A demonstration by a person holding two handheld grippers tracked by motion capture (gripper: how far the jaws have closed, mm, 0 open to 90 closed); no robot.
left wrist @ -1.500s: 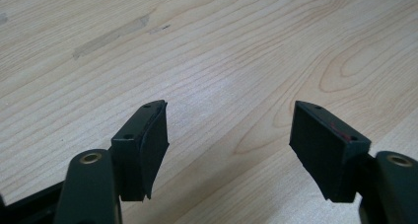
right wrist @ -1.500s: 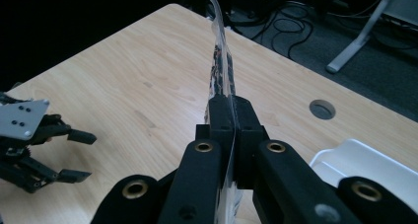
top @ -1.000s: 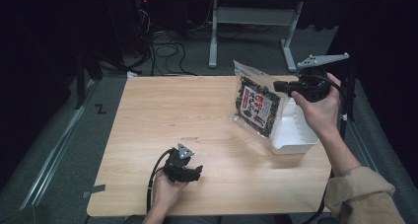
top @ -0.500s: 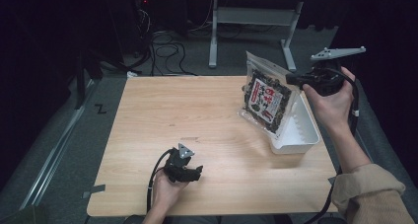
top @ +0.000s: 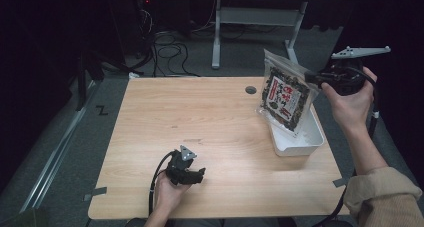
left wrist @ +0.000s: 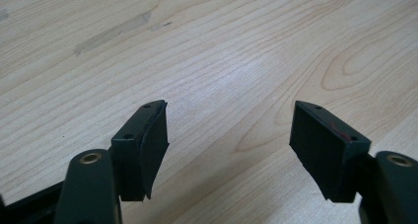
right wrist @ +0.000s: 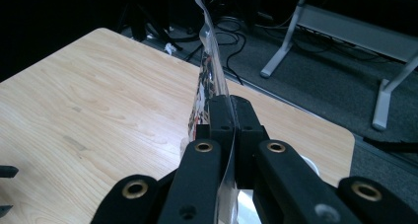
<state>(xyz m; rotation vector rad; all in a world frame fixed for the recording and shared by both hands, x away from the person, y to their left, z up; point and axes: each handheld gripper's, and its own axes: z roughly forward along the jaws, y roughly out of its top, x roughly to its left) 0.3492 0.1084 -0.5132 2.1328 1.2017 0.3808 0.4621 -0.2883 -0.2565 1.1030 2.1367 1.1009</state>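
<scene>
On the far right of the wooden table (top: 210, 122) we see the right gripper (top: 314, 77), held in the person's right hand (top: 350, 99), with its jaws clamped together on the edge of a clear plastic snack bag (top: 285, 96) printed in dark colours with red and white lettering. The bag hangs lifted in the air, tilted, above a white tray (top: 315, 137) that sits on the table near its right edge. In the right gripper view we look along the closed jaws, where the bag (right wrist: 209, 76) shows edge-on, pinched between them and rising toward the far side. A round hole (top: 250, 90) lies in the tabletop just left of the bag. At the near left, the left hand (top: 167, 192) rests on the table holding the left gripper (top: 200, 173), well apart from the bag and tray. In the left gripper view its jaws stand wide apart over bare wood (left wrist: 207, 61), with nothing between them.
</scene>
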